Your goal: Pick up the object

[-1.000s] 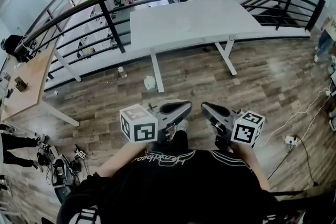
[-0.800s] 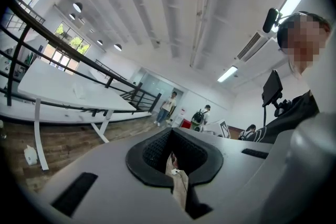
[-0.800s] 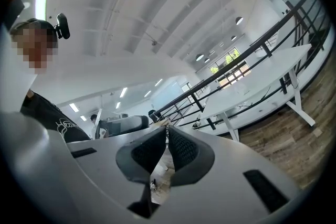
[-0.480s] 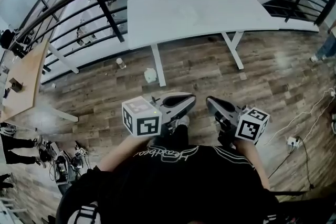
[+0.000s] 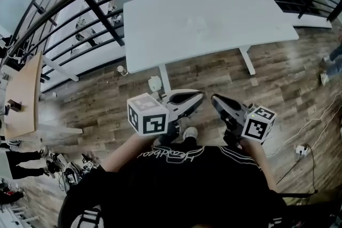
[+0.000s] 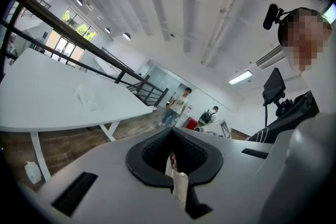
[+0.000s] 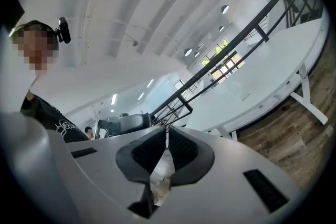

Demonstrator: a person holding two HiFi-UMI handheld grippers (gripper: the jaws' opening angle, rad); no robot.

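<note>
A white table (image 5: 235, 18) stands ahead of me on the wooden floor. A faint, clear crumpled thing (image 5: 196, 22) lies near its middle; it also shows on the tabletop in the left gripper view (image 6: 87, 97) and in the right gripper view (image 7: 242, 93). My left gripper (image 5: 200, 96) and right gripper (image 5: 214, 98) are held close to my chest, side by side, well short of the table. In both gripper views the jaws stand together, left gripper (image 6: 172, 131) and right gripper (image 7: 167, 127), with nothing between them.
A black railing (image 5: 101, 18) runs behind the table. A small bottle (image 5: 122, 70) and a white container (image 5: 154, 84) stand on the floor by the table leg. A wooden desk (image 5: 21, 99) is at the left, a power strip (image 5: 302, 150) with cables at the right. Two people (image 6: 178, 105) stand far off.
The table has come lower and larger in the head view, so I have moved nearer to it. Both grippers stay shut by my chest, slightly higher in the picture.
</note>
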